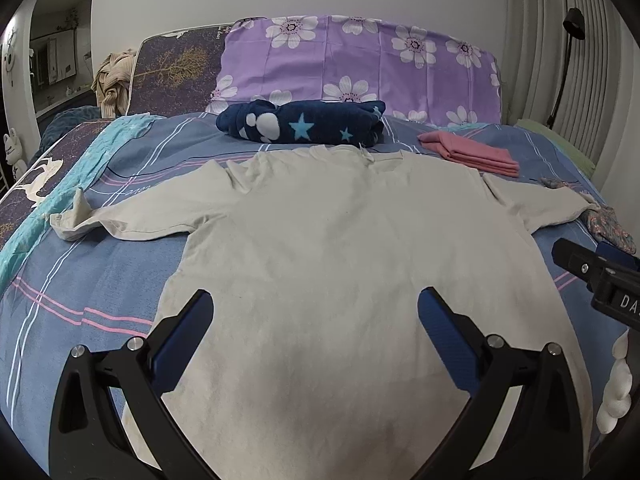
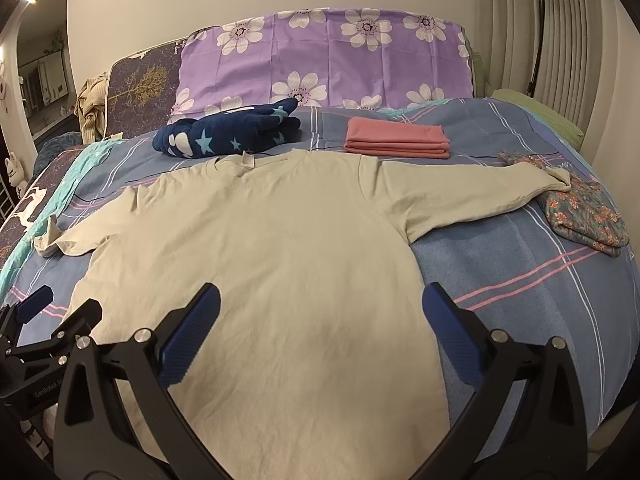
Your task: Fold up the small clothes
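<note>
A beige long-sleeved shirt lies flat on the bed, neck toward the pillows and both sleeves spread sideways. My left gripper hovers open over the shirt's lower body, nothing between its blue pads. My right gripper is also open, held over the shirt's lower right edge. The right gripper's tip shows at the right border of the left wrist view. At the lower left of the right wrist view, the left gripper appears. The shirt's bottom hem is hidden below both frames.
A folded pink garment and a dark blue star-print bundle lie beyond the shirt. A floral cloth sits under the right cuff. Purple flowered pillow at the head. The blue striped bedspread is bare at right.
</note>
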